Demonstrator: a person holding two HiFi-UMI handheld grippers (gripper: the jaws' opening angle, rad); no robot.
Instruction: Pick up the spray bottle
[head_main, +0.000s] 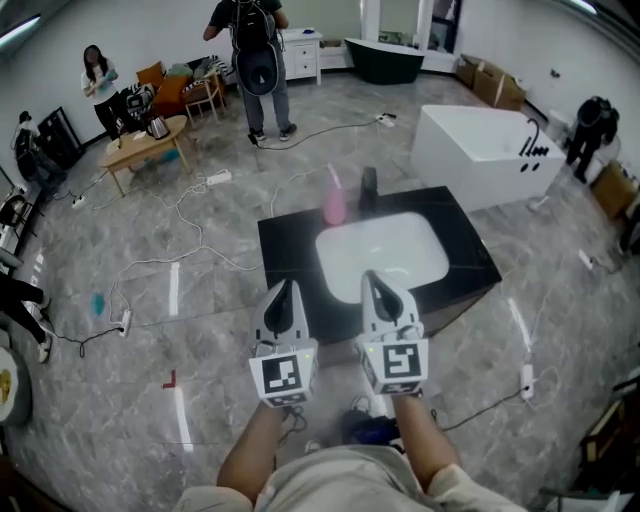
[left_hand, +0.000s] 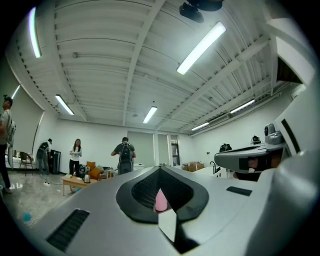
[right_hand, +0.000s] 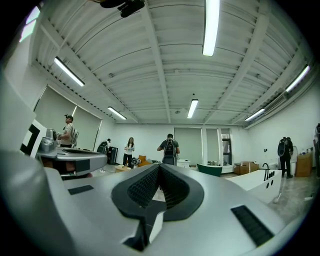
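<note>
A pink spray bottle (head_main: 333, 203) stands upright on the far left edge of a black counter (head_main: 285, 240), beside its white sink basin (head_main: 382, 252). Both grippers are held side by side, level, short of the counter's near edge and apart from the bottle. My left gripper (head_main: 284, 288) is shut and empty, aimed toward the bottle. In the left gripper view the pink bottle (left_hand: 161, 200) shows through the slit between the pads of the left gripper (left_hand: 160, 169). My right gripper (head_main: 372, 278) is shut with nothing in it and points at the basin; the right gripper (right_hand: 160, 166) view shows no bottle.
A dark faucet (head_main: 368, 190) stands right of the bottle. A white bathtub (head_main: 480, 150) sits at the back right, a black tub (head_main: 385, 60) farther off. Cables and power strips (head_main: 218, 178) trail over the floor. A person with a backpack (head_main: 258, 60) stands beyond a wooden table (head_main: 145, 145).
</note>
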